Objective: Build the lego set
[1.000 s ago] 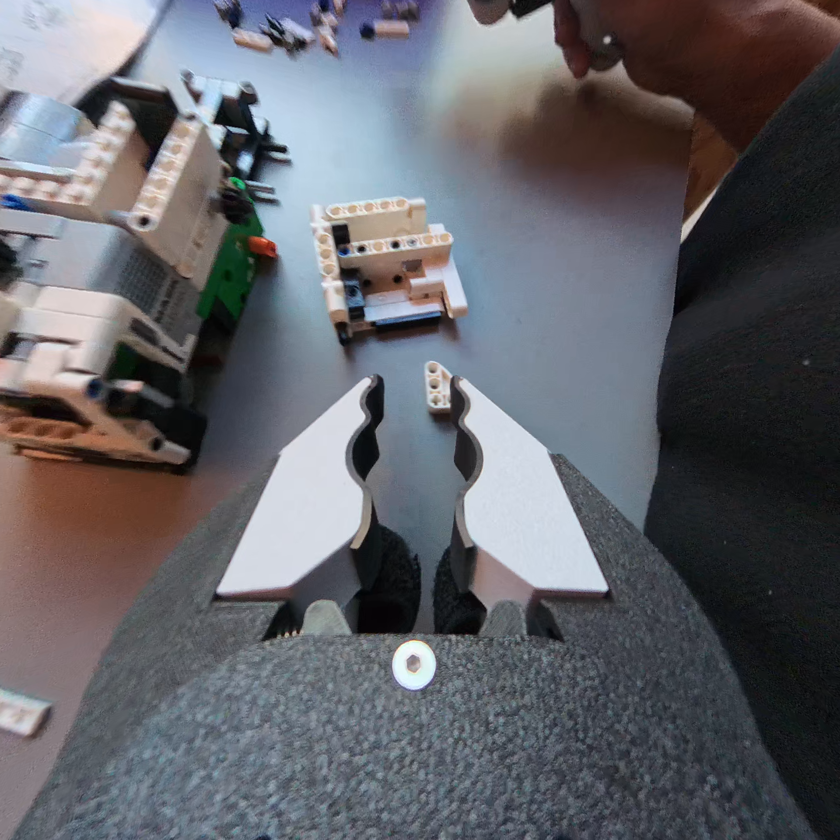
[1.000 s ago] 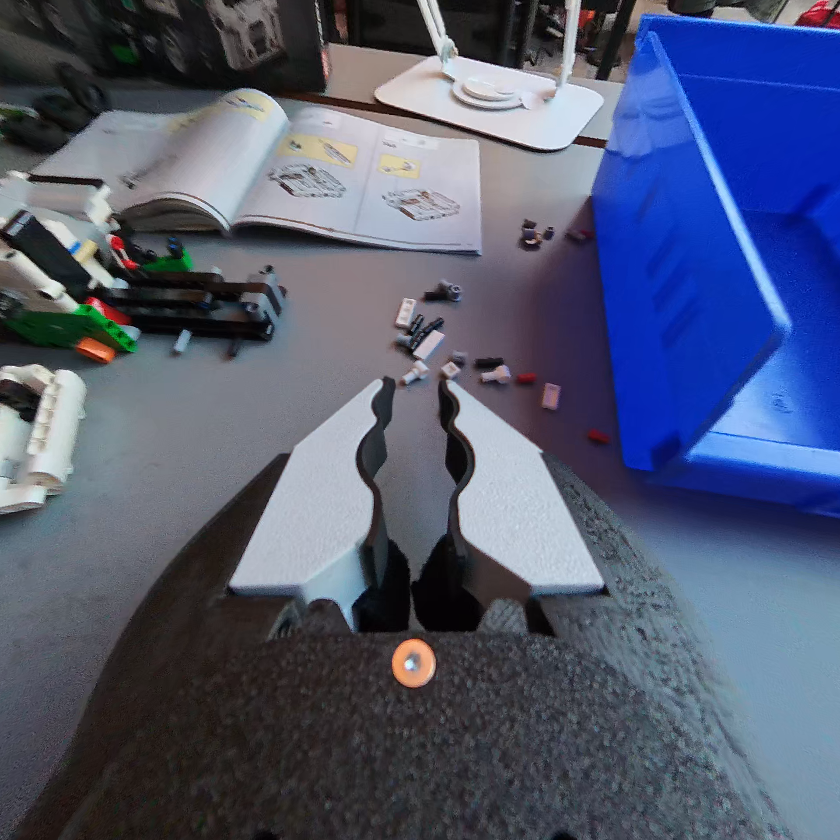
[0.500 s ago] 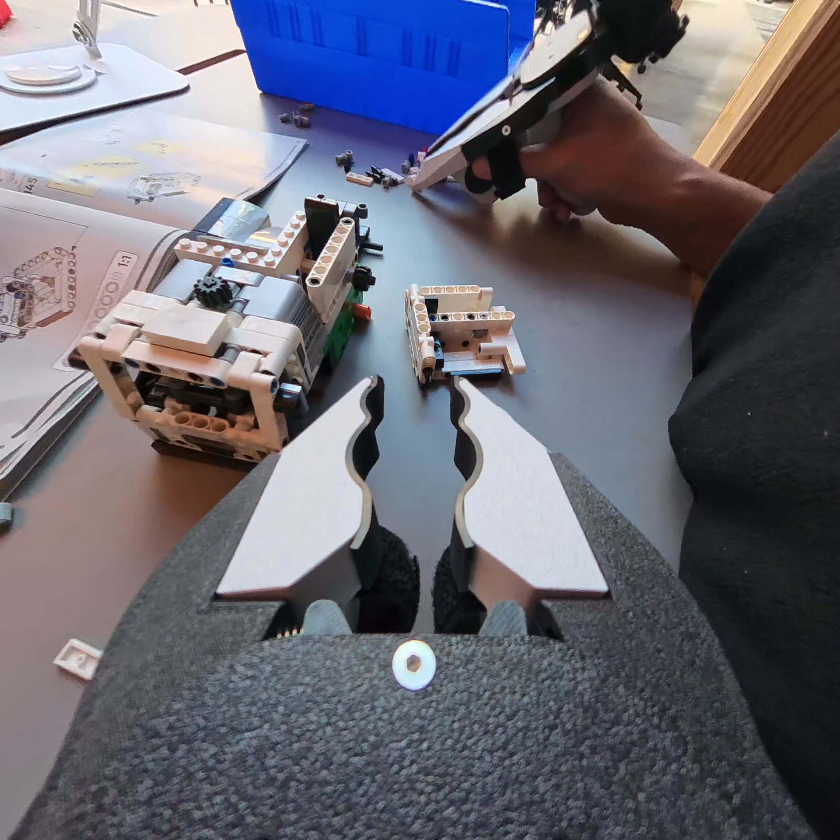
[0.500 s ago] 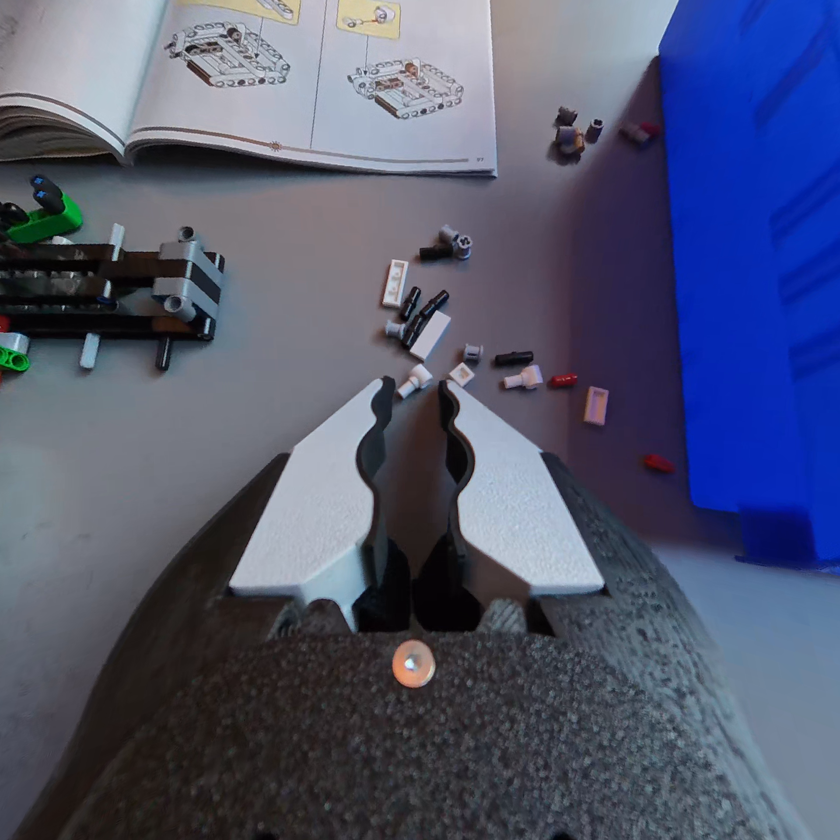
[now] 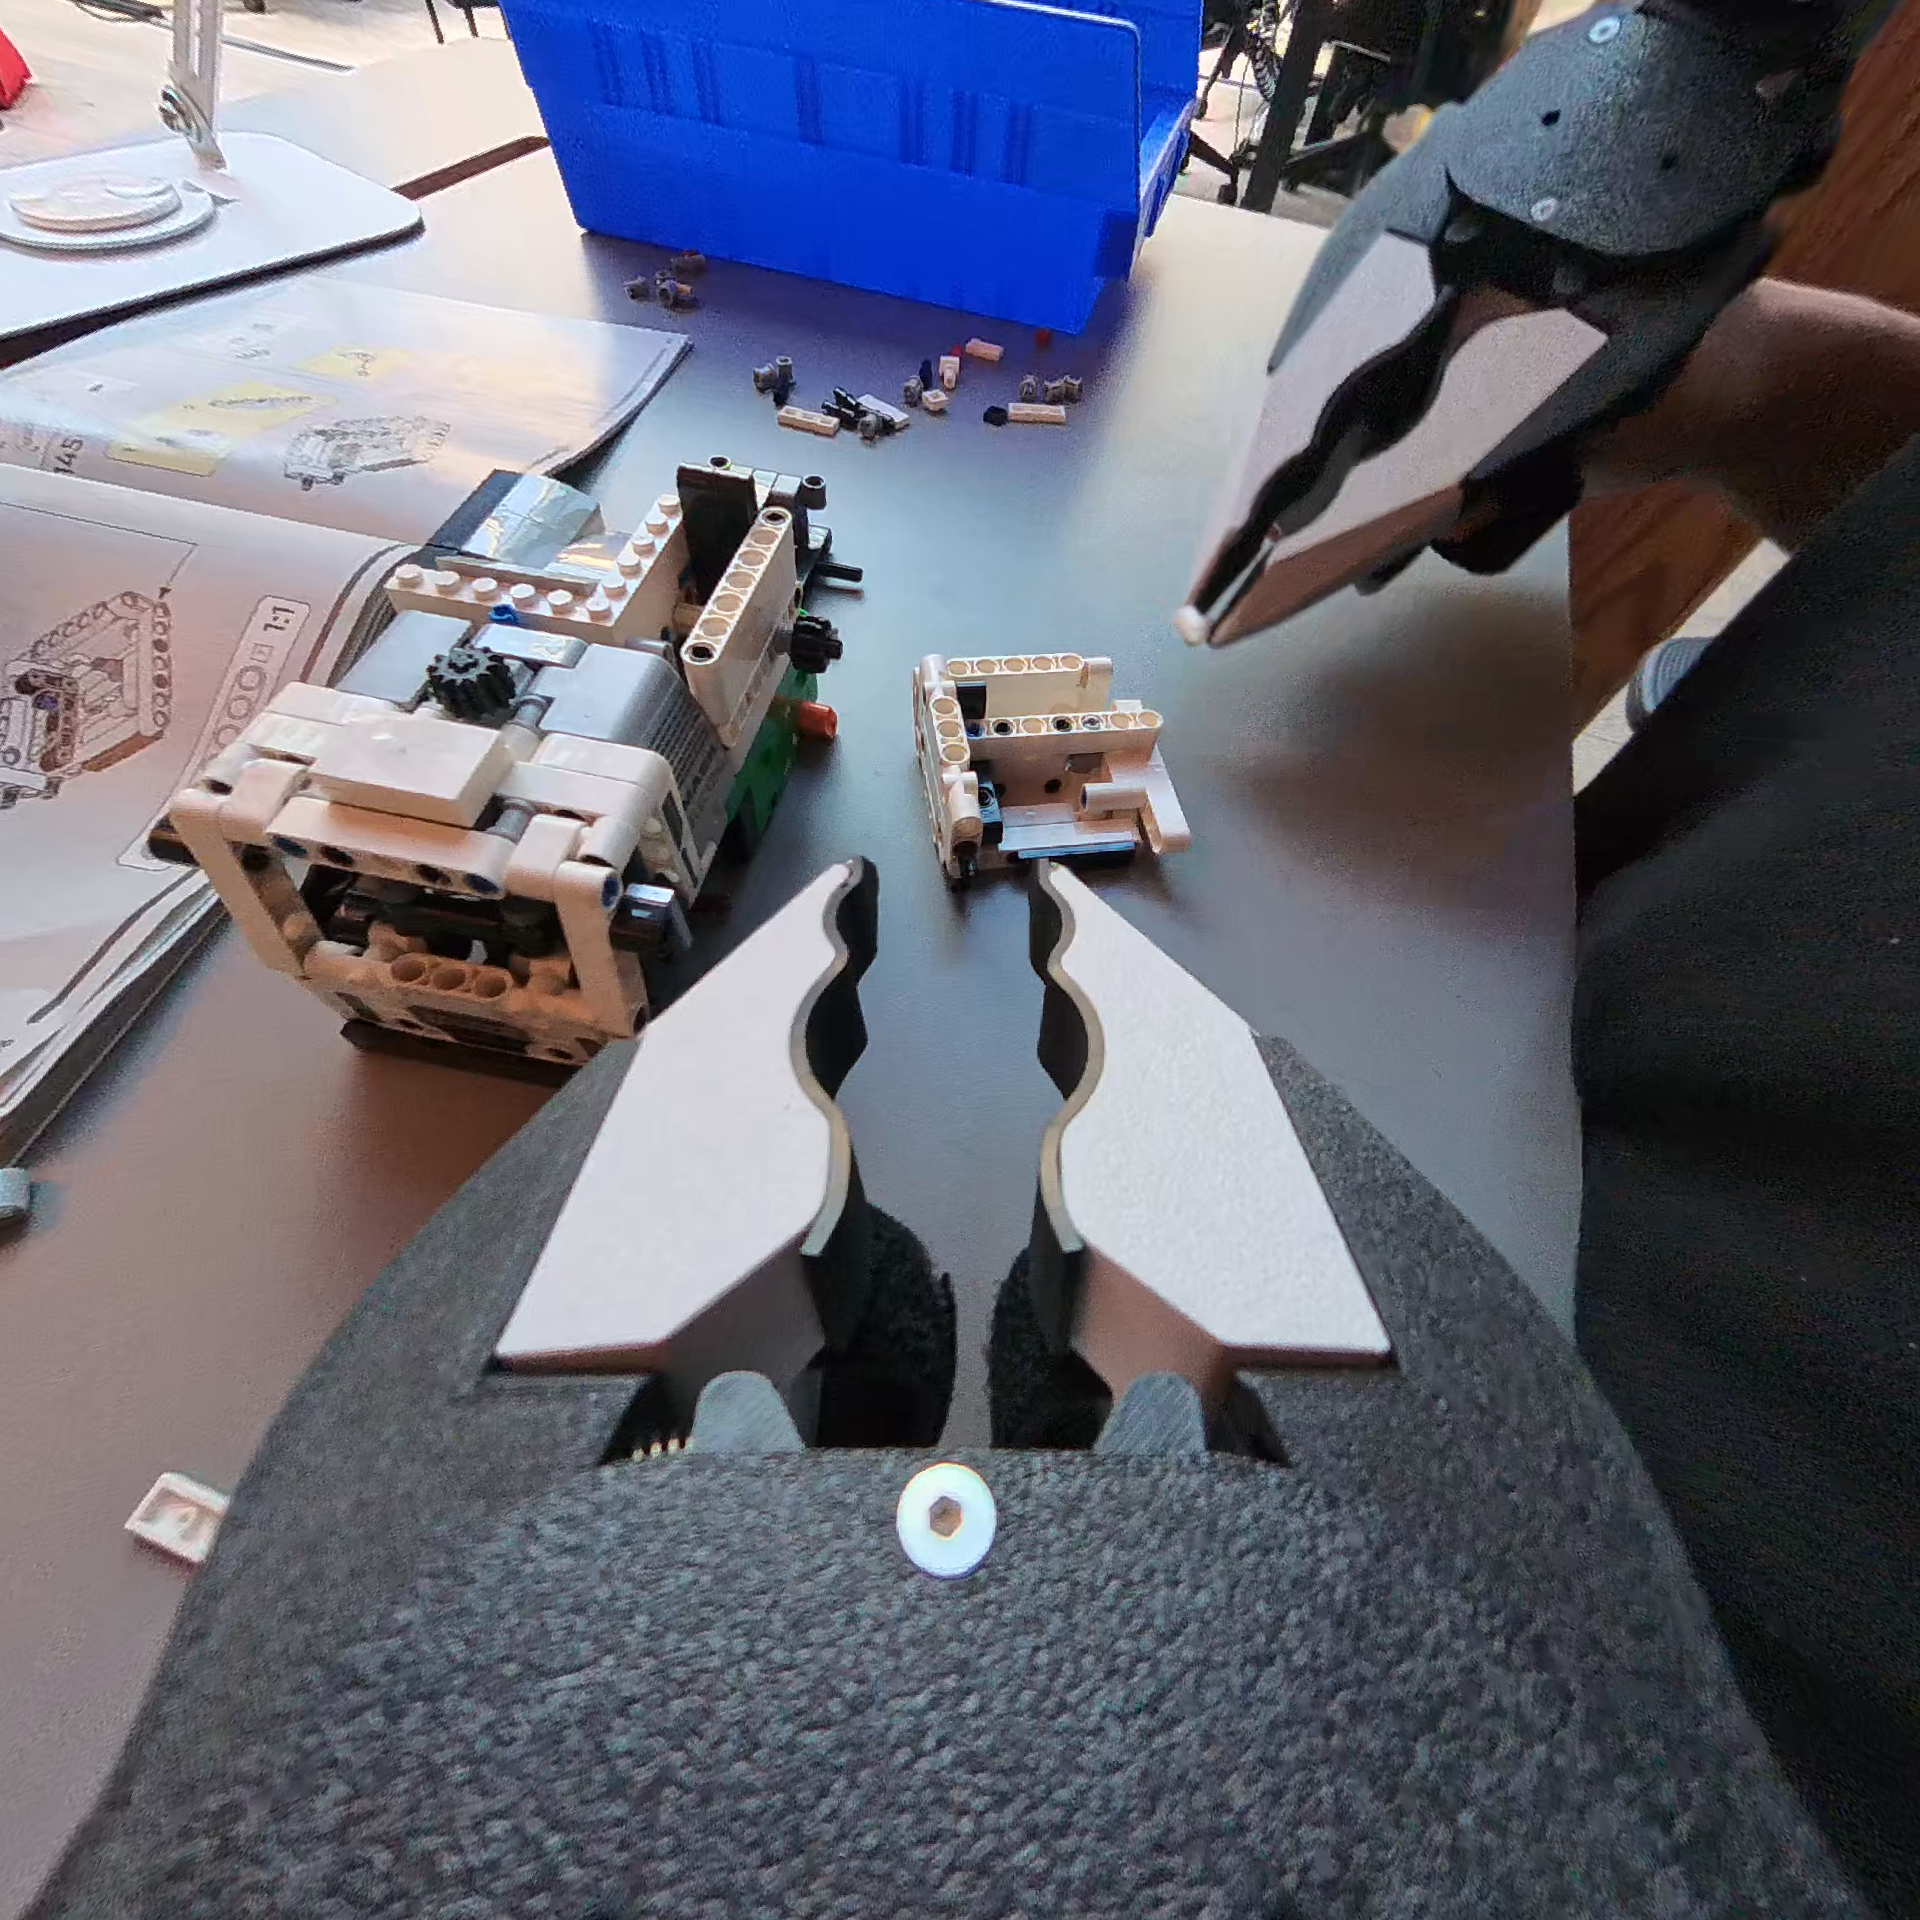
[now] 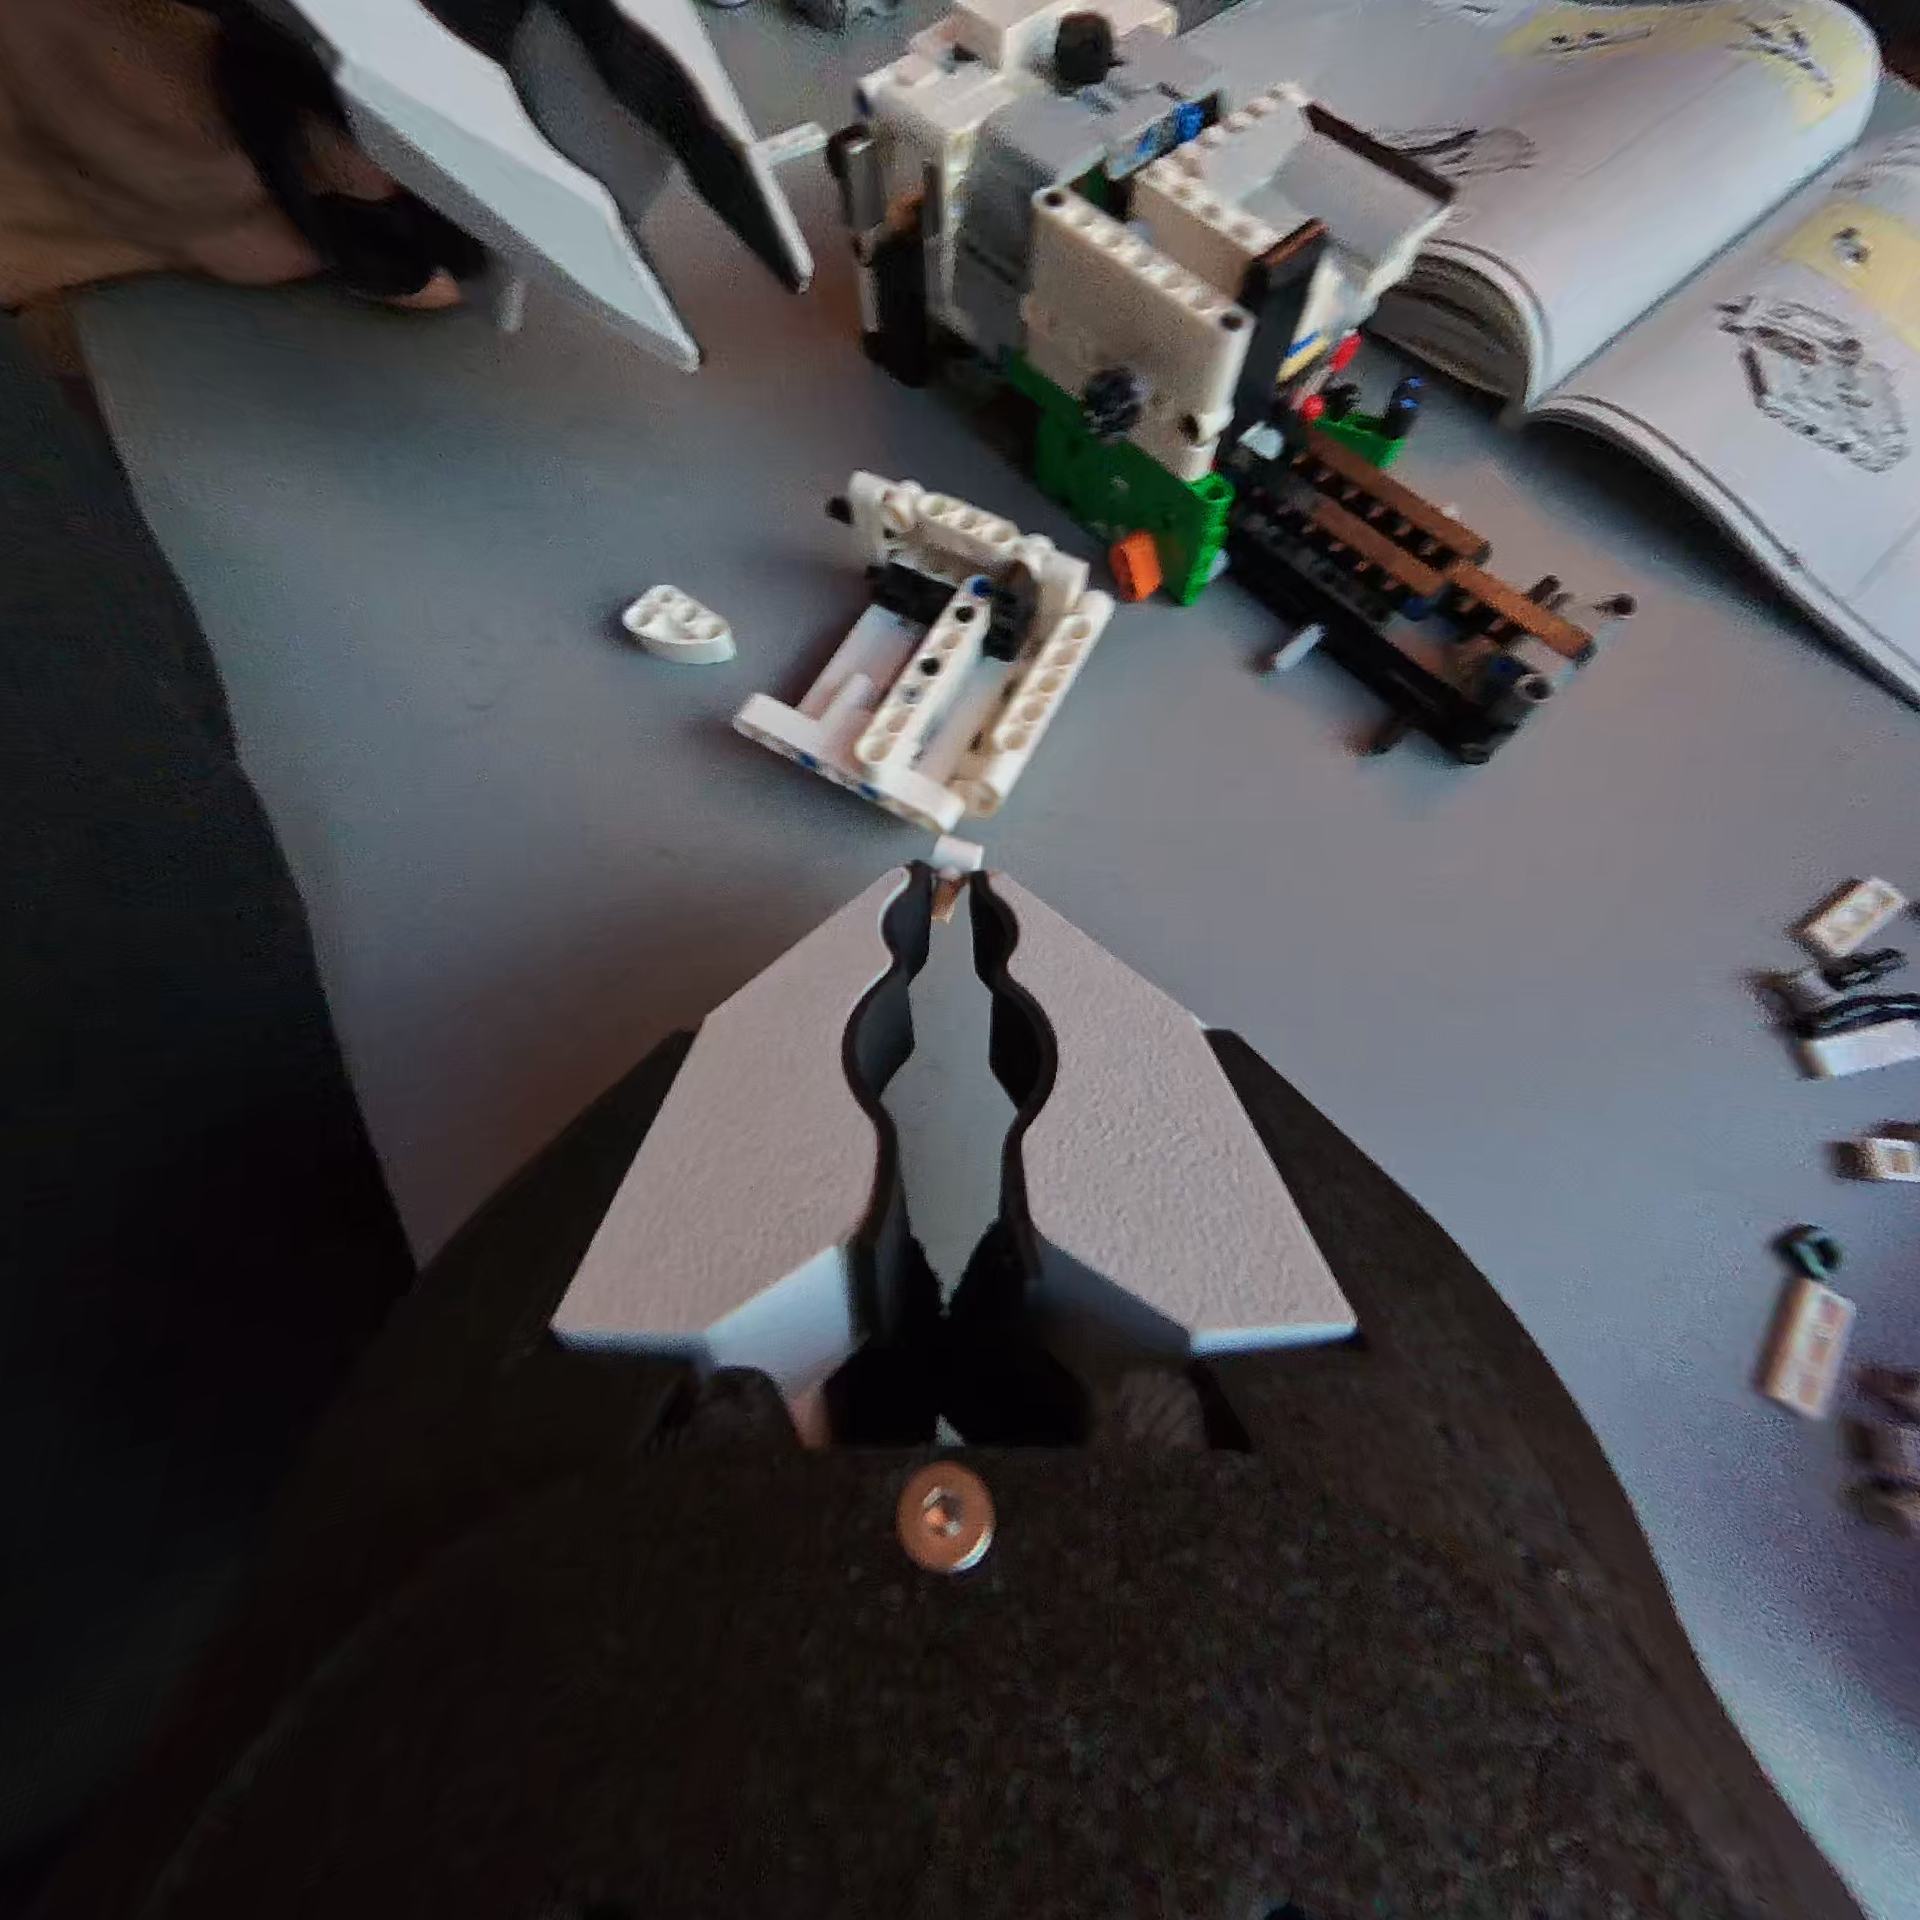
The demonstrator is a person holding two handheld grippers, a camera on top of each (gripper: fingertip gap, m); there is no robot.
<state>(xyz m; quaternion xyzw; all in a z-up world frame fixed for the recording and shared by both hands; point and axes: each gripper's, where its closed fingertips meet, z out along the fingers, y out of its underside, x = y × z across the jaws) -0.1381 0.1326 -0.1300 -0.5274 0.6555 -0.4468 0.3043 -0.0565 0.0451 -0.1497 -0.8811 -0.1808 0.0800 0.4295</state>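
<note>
Right wrist view is blurred; loose parts at its right edge are cut off. Right gripper (image 6: 943, 883) pinches a small white peg (image 6: 956, 856), held above the table just near the small white subassembly (image 5: 1044, 764). A second ago it sat empty by the loose pieces (image 5: 914, 395). Left gripper (image 5: 954, 883) is moderately spread, empty, near side of the subassembly; the big truck build (image 5: 499, 758) sits left of it.

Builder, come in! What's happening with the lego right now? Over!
Right gripper shut on small white peg, above white sub-assembly. Left gripper open, empty. Path clear.
</note>
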